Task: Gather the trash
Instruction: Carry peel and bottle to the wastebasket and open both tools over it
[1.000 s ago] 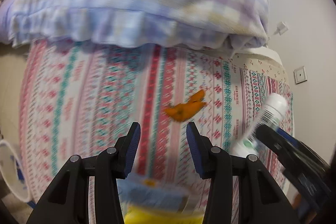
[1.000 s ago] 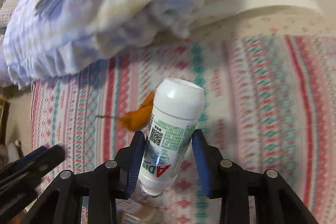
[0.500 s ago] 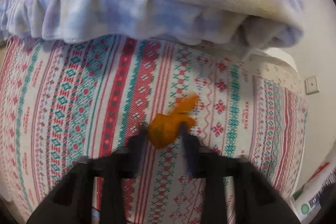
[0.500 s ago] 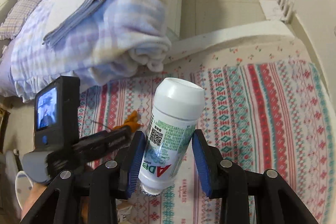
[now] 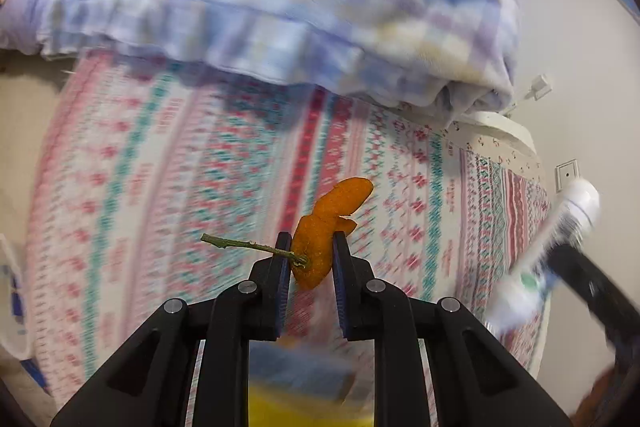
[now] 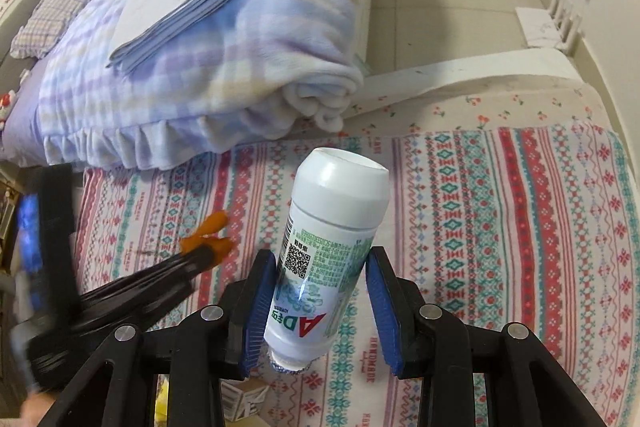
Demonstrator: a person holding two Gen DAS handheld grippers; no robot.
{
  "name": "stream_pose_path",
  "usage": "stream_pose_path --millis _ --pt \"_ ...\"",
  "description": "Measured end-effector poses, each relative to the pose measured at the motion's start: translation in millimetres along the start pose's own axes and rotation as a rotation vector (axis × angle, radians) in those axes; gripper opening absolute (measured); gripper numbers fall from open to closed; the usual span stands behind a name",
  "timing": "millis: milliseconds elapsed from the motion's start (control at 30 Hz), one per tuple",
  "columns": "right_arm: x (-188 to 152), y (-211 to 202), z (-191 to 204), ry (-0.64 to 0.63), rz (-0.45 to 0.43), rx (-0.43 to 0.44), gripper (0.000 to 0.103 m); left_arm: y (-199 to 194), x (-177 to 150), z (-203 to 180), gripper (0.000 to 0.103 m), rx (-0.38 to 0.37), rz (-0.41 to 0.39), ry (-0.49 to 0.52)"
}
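Nearest me, my left gripper [image 5: 308,259] has its jaws just drawn in on the orange peel [image 5: 320,243], and the pads now pinch it with its dry green stem [image 5: 244,245] poking out to one side; the peel looks lifted clear of the patterned bedsheet [image 5: 160,187]. My right gripper [image 6: 320,291] is clamped around the white plastic bottle [image 6: 324,247], cap end pointing away from me, also held above the sheet. So I judge two pieces of trash are in hand and neither is binned yet. Below the left gripper something blue and yellow shows, too blurred to name. Farther off lie the folded plaid blanket [image 6: 248,39] and sheets stacked on it; I see no other litter on the visible bedsheet.
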State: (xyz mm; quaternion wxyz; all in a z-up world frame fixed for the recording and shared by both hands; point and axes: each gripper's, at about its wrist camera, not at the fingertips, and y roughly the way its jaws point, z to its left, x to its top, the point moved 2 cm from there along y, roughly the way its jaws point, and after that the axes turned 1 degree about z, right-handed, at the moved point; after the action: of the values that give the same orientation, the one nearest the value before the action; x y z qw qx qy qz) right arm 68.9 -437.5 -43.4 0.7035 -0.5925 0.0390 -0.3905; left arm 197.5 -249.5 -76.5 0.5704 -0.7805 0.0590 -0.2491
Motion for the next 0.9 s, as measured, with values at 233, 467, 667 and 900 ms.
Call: stream_pose_path --millis 233,467,667,900 --pt "-4.6 0.6 25.1 -0.042 -0.006 0.023 0.041 -56.4 -17.5 67.7 0.021 0.059 -0.024 -0.088" --pt "-21.2 -6.5 78.9 -0.145 -0.028 0.112 0.041 -92.5 -53.3 122.0 0.021 0.108 -0.062 -0.156" --pt "-39.1 -4.0 125.7 -0.222 -0.034 0.165 0.041 -106.8 -71.8 172.5 0.021 0.214 -0.117 -0.169" --pt "-62.8 -5.7 173.9 -0.327 -0.047 0.222 0.041 -106.7 -86.5 216.2 0.021 0.225 -0.112 -0.218"
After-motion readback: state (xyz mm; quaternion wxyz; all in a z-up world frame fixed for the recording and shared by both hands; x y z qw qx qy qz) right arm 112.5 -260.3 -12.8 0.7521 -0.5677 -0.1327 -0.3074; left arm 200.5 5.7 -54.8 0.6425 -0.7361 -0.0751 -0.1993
